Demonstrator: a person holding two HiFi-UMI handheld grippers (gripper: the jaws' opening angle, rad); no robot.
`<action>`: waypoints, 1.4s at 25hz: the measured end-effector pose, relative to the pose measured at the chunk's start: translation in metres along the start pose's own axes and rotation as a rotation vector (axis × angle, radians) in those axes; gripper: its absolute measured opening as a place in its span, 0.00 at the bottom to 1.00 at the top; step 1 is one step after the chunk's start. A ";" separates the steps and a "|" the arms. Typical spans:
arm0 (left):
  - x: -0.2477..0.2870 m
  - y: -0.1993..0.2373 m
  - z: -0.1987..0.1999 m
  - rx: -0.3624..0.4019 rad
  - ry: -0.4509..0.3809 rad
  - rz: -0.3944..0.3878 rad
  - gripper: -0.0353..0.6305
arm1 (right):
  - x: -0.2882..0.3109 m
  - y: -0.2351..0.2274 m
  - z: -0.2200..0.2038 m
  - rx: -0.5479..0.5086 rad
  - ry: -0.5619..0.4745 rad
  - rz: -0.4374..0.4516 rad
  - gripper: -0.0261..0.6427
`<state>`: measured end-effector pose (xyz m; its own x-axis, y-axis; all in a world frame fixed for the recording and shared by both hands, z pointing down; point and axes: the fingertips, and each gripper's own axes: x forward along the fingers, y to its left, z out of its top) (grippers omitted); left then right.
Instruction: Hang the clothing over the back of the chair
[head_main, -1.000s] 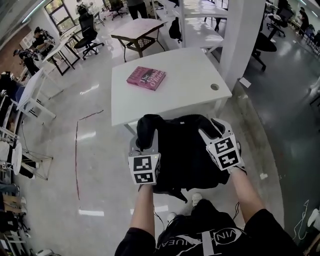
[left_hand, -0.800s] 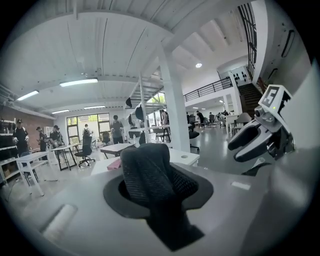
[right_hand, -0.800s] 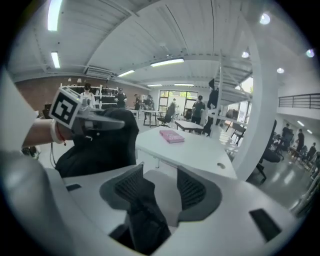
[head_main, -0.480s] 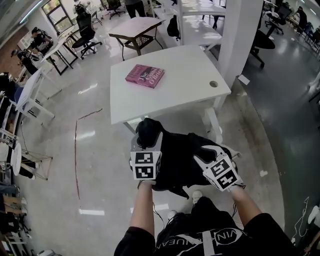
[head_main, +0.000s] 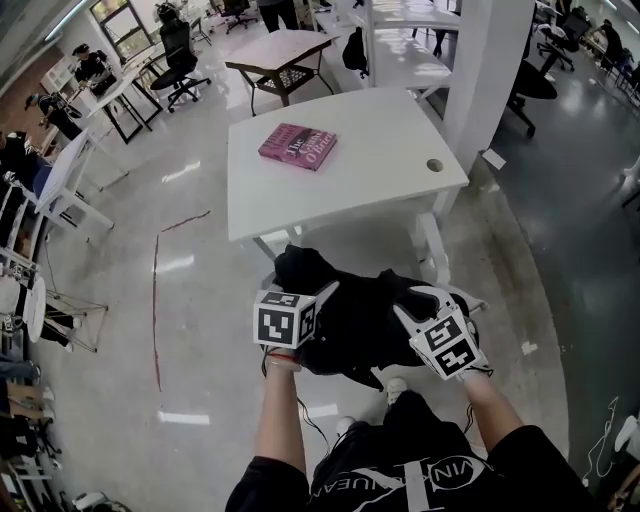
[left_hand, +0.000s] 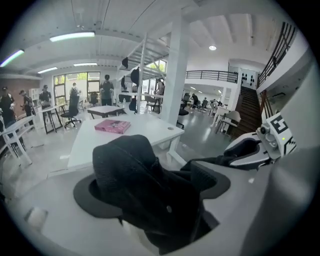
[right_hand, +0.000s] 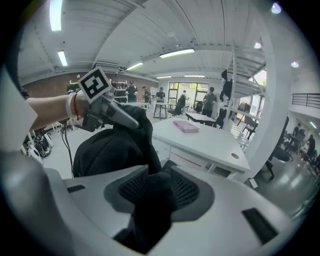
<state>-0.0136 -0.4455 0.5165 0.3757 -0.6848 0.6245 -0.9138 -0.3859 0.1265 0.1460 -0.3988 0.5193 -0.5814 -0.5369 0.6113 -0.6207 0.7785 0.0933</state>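
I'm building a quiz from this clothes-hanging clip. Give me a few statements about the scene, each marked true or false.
1. A pink book lies on the white table. True.
2. The left gripper is clamped shut on the clothing. False: its jaws stand wide apart, having just been opening, and the cloth bulges loosely between them.
3. The right gripper pinches cloth between its pads. True; its jaws have just been closing onto it.
4. The clothing is white and lies on the table. False: it is black and hangs in front of the table, at the grippers.
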 end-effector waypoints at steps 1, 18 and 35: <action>-0.003 -0.001 -0.003 -0.007 0.024 -0.019 0.70 | 0.001 0.000 -0.001 -0.004 0.000 -0.003 0.26; -0.058 -0.008 -0.011 0.081 -0.100 0.026 0.60 | -0.019 -0.016 0.018 0.042 -0.092 -0.086 0.11; -0.150 -0.029 0.020 0.058 -0.589 0.155 0.07 | -0.093 0.005 0.074 0.055 -0.446 -0.189 0.07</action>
<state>-0.0405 -0.3437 0.4040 0.2762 -0.9560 0.0988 -0.9610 -0.2760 0.0157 0.1579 -0.3687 0.4045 -0.6174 -0.7633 0.1900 -0.7568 0.6423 0.1210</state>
